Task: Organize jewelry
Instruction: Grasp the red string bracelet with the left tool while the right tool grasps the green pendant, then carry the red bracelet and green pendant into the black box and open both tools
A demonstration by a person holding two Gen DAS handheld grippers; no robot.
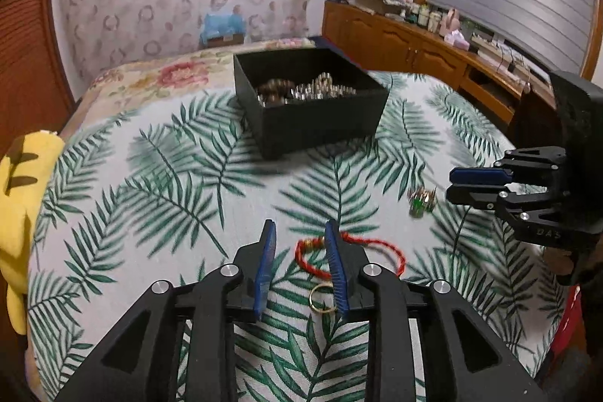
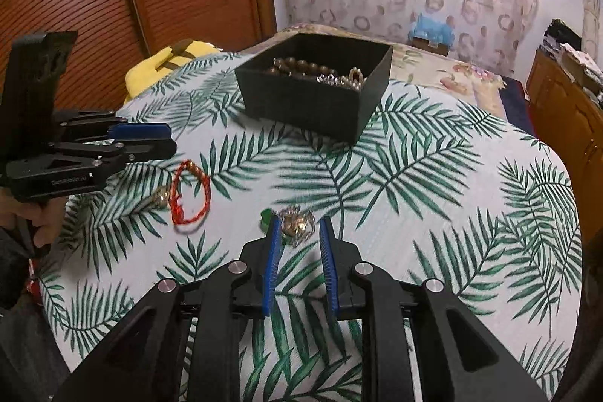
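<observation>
The left gripper [image 1: 299, 232] has its two blue-padded fingers [image 1: 265, 266] spread apart with nothing between the pads; it hangs above the leaf-print cloth [image 1: 158, 176]. Its right finger overlaps a red cord bracelet [image 1: 380, 245] in the left wrist view, and whether they touch cannot be told. Just nearer than the bracelet lies one gold ring [image 1: 320, 300], beside that finger's pad.

The right gripper [image 2: 299, 228] also has its fingers [image 2: 273, 262] spread, with one small spiky gold-and-silver ornament with a green part [image 2: 296, 225] lying on the cloth at the tips, close to the left finger, not pinched. The same ornament shows blurred in the left wrist view [image 1: 422, 200], just left of the right gripper [image 1: 450, 183].

Loose pieces on the cloth count three: one red bracelet [image 2: 188, 193], one ring [image 2: 160, 198] touching or just beside it on its left, one ornament to the right, apart from the bracelet.

Farther off stands one open black box [image 1: 320, 123] holding a strand of dark brown beads [image 2: 297, 66] and a heap of silvery and gold pieces [image 2: 345, 78] too tangled to count.

Small raised lettering is moulded on the left gripper's body as seen from the right wrist [image 2: 69, 181], too blurred to read; on the right gripper's body a few letters show, unclear. At the far left edge of the cloth lies one yellow plush object with dark stripes [image 1: 22, 183].
</observation>
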